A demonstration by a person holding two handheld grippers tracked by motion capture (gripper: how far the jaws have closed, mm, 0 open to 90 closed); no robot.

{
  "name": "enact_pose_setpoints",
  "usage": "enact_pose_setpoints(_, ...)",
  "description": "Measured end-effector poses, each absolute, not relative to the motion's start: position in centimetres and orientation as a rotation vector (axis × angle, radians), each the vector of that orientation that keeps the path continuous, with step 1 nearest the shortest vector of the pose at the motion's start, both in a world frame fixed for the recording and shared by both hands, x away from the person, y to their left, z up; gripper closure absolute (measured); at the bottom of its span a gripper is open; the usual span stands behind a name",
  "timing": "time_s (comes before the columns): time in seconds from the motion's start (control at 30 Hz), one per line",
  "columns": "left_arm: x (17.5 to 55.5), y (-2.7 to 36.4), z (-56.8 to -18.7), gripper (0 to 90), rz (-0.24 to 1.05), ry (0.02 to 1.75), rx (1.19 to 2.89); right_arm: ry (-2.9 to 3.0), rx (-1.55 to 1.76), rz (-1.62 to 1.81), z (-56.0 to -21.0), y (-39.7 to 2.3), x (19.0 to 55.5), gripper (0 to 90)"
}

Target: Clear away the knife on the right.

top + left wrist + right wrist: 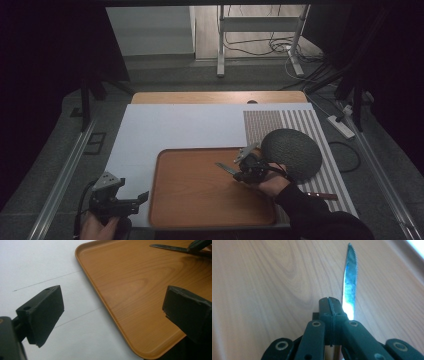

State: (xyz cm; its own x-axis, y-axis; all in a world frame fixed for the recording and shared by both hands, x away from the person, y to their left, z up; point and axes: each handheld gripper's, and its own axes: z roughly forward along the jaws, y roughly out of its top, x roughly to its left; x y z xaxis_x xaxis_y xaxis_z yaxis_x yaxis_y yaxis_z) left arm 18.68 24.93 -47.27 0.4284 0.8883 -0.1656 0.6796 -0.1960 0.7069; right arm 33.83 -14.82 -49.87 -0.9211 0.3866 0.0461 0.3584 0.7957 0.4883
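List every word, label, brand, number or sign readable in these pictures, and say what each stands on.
None can be read. The wooden tray, the white mat, the striped mat, the dark round mat and the knife that the right gripper holds bear no print that shows. The left gripper shows no lettering either.

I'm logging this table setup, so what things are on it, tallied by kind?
Wooden tray: 1
Serrated knife, held over the tray in the right claw: 1
Dark round woven mat: 1
Striped placemat: 1
Red-handled utensil lying by the right sleeve, kind unclear: 1
Total: 5
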Motion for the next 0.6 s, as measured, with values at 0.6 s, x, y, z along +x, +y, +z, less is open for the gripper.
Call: enact_pose_setpoints(0.6, 18.6, 24.9, -47.3, 4.5, 0.365, 1.316, 1.949, 2.867, 0.772, 0.69, -50.5, -17.8, 35.2, 89.7)
